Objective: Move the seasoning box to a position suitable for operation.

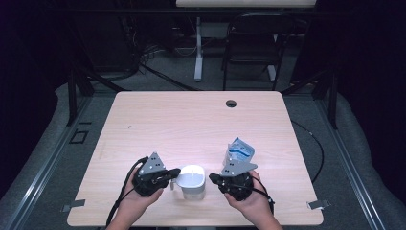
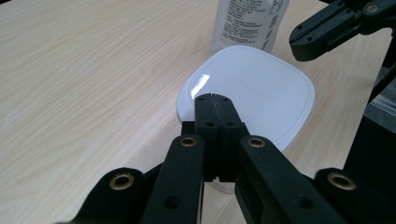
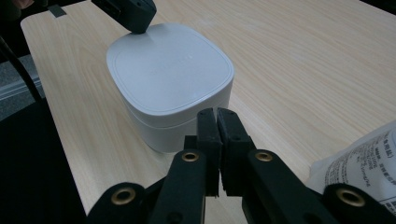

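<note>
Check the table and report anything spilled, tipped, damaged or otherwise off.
Nothing stands out. The white container stands upright with its lid on, the pouch is upright behind the right gripper, and the table shows no spill. Both grippers are shut, holding nothing.

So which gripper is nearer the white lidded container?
Left. The left gripper has its shut fingers over the white container lid's edge; the right gripper sits just beside it, slightly apart.
</note>
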Tool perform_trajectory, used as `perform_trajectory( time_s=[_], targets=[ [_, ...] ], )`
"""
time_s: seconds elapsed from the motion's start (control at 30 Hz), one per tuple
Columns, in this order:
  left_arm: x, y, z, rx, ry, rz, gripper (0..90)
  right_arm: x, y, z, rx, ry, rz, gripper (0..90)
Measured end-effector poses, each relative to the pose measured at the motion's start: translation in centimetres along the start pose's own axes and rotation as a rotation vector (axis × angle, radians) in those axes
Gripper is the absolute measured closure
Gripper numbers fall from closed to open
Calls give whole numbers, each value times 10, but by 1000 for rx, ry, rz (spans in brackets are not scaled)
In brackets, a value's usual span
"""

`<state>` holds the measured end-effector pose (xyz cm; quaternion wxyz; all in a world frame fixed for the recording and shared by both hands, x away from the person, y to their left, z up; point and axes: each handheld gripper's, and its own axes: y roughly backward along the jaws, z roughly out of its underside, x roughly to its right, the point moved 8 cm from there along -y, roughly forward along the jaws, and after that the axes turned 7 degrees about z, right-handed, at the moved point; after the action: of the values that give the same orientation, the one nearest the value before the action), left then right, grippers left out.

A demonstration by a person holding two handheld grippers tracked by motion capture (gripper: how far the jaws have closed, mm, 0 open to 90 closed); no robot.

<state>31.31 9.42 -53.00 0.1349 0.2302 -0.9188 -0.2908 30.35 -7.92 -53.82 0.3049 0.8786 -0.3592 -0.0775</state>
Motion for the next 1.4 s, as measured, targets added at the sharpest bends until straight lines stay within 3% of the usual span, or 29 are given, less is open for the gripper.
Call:
perform_trajectory(
  time_s=[0.57,1.4],
  targets=[
    [-1,1,1,9,11,9,900,-7,-8,6,-26,23,-25,876],
    [-2,1,1,14,19,9,900,-11,-16,12,-42,41,-20,900]
  ],
)
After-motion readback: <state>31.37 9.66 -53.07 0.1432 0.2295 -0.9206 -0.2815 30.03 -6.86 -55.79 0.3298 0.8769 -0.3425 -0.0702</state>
